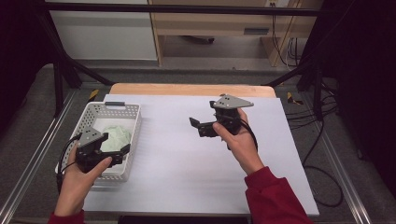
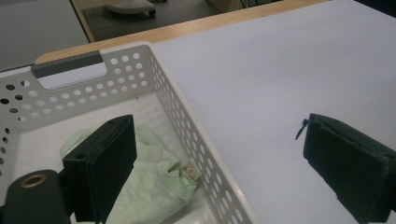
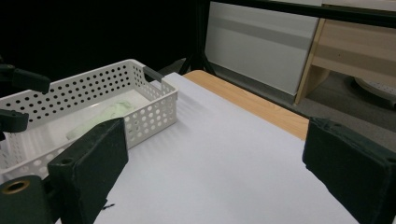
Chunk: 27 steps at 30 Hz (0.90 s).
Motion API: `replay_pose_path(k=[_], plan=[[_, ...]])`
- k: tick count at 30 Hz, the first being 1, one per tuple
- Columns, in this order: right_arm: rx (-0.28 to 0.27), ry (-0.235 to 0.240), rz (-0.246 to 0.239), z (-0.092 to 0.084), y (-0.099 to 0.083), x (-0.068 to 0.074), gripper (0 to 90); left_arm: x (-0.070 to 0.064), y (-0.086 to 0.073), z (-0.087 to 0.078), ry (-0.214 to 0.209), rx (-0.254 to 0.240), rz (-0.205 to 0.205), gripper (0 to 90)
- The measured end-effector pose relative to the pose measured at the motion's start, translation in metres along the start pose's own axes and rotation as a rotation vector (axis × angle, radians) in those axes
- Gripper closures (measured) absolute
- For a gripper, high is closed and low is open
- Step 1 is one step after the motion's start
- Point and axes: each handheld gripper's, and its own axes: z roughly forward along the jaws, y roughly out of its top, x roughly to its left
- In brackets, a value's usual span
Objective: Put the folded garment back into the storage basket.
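Pale-green cloth (image 1: 115, 138) lay crumpled in the white basket (image 1: 133, 122) at nine o'clock, beneath your left gripper (image 1: 125, 150), whose jaws stood apart over the near rim. Your right gripper (image 1: 195, 125), likewise spread and empty, hovered at centre. Risk noted: a jaw could have snagged the perforated wall and dragged the basket.

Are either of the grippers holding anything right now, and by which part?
Nothing is held. The left gripper and right gripper have open, empty jaws; the green cloth lies loose in the white basket.
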Motion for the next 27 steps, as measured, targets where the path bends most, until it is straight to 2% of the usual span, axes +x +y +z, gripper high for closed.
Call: replay_pose_path(k=[2,16,27], plan=[[-0.002,-0.009,0.007,-0.003,0.000,-0.003,7.2,0.000,0.000,0.000,-0.009,-0.004,-0.003,9.6],[-0.015,-0.041,0.020,-0.024,-0.003,-0.020,6.5,0.006,-0.002,-0.003,0.010,-0.004,-0.015,9.6],[-0.018,-0.068,0.032,-0.039,-0.009,-0.031,6.5,0.006,-0.004,-0.002,0.011,0.011,0.000,9.6]])
